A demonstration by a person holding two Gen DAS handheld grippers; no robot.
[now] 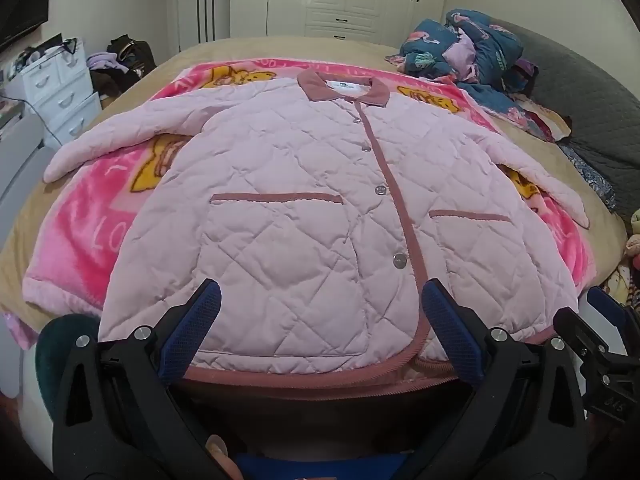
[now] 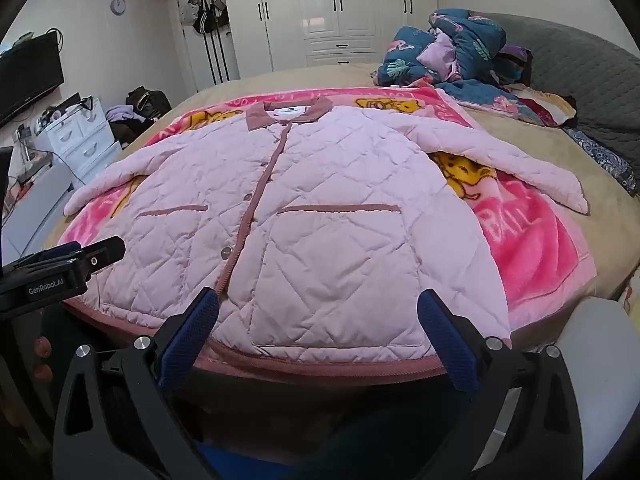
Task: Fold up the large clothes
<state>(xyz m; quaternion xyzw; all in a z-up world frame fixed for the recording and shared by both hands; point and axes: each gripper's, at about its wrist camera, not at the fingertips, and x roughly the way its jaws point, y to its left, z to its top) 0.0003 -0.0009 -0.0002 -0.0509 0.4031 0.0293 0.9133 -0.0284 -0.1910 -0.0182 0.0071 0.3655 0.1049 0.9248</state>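
Note:
A pink quilted jacket point(image 1: 304, 208) with a dusty-rose collar, placket and pocket trims lies flat, front up and buttoned, on a pink cartoon blanket point(image 1: 84, 216); it also shows in the right wrist view point(image 2: 320, 220). Both sleeves spread outwards. My left gripper point(image 1: 320, 300) is open and empty, hovering just above the jacket's hem, left of the placket. My right gripper point(image 2: 318, 308) is open and empty above the hem on the jacket's right half. The left gripper point(image 2: 64, 264) shows at the left edge of the right wrist view.
The blanket point(image 2: 536, 248) covers a tan bed point(image 2: 520, 128). A heap of dark blue patterned bedding point(image 1: 468, 48) lies at the far right, by a grey headboard point(image 1: 580, 96). White drawers point(image 1: 60, 84) and clutter stand left of the bed. White wardrobes point(image 2: 340, 12) line the back wall.

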